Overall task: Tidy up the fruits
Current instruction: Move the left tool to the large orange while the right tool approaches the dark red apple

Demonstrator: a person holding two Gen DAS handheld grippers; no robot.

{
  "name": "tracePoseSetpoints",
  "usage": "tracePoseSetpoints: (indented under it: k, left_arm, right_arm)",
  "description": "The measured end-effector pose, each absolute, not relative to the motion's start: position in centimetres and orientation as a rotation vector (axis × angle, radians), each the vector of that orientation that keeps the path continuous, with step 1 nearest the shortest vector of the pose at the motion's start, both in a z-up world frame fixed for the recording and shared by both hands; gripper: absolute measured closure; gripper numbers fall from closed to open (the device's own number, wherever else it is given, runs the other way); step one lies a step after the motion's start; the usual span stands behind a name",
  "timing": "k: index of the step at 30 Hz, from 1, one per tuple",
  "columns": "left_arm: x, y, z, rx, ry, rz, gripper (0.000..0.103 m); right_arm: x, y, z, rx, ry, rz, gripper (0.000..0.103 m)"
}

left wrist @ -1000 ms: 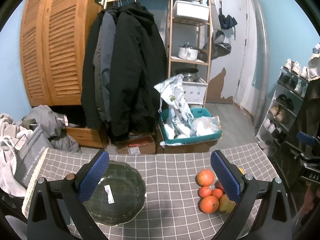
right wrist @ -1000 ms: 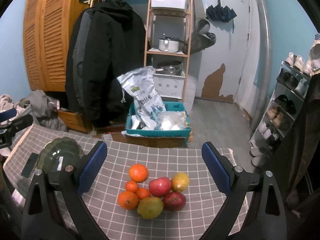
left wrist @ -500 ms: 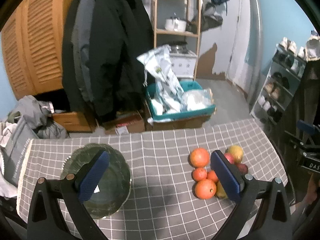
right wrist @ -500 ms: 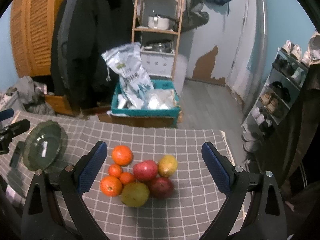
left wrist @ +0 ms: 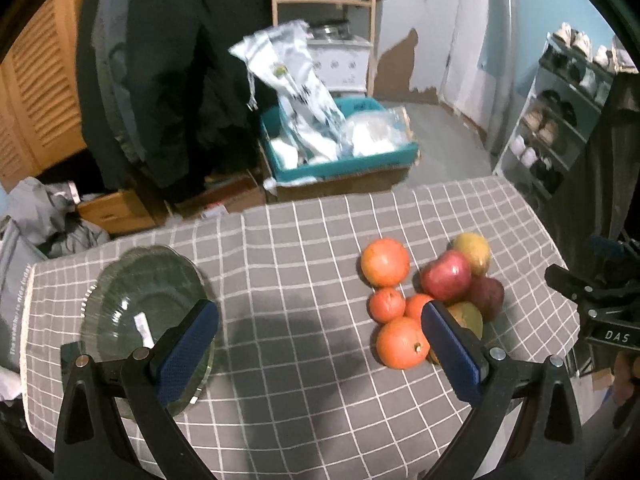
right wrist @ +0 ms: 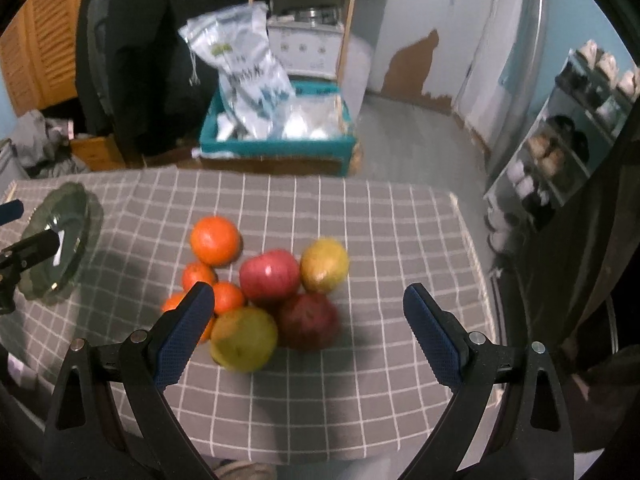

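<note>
Both Tongs Lowered Over the Table, Nothing Gripped Yet

Closer to the checked tablecloth (left wrist: 304,264) than a second ago, in both views; room behind pushed up and out of frame, table now filling the lower half. Left gripper (left wrist: 320,344) wide open, empty, one pad over the near rim of the green glass dish (left wrist: 136,284), the other overlapping the near edge of the fruit pile. Right gripper (right wrist: 308,332) also spread wide and empty, straddling the front of the pile.

Fruit bunched together, touching, toward the right side of the table: large orange (right wrist: 215,240) at the back, small oranges (right wrist: 199,275) beside it, red apple (right wrist: 270,274) in the middle, dark red apple (right wrist: 308,320) and yellow-green fruit (right wrist: 244,338) nearest the right camera, yellow-red fruit (right wrist: 325,265) behind. Dish well apart to the left, holding no fruit, only a white sticker (left wrist: 143,326) on the glass.

Meaning for the task: approach apparently under way, sorting not begun; likely first pick one of the near fruits under the right tongs, with the dish probably the destination.

Readable writing: "DAS" on the black body (left wrist: 608,336) of the right tool, seen from the left camera. Print on the silver bag (right wrist: 244,68) in the teal crate (right wrist: 276,148) too blurred to read; sticker text too small to tell.
</note>
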State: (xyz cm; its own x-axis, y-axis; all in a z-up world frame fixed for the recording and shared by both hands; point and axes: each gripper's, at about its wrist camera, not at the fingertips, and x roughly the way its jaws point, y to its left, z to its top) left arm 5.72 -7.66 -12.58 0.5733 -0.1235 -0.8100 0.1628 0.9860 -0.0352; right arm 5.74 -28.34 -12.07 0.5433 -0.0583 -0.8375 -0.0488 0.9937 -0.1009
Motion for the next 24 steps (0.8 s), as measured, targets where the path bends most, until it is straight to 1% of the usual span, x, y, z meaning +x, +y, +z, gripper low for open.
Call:
tracePoseSetpoints:
  k: [10, 19, 24]
  left_arm:
    - [7.2, -10.2, -18.7, 0.091, 1.093, -0.192, 0.001]
    - [8.2, -11.4, -21.7, 0.044, 1.175, -0.223, 0.001]
    - [8.6, -12.8, -23.1, 0.052, 1.206, -0.243, 0.001]
  right_arm:
    - [6.2, -30.4, -16.4, -0.065, 1.111, -0.034, 0.009]
    - [6.7, -31.8, -20.0, -0.058, 1.186, -0.054, 0.009]
    - [7.4, -33.0, -22.2, -0.008, 1.235, -0.049, 0.009]
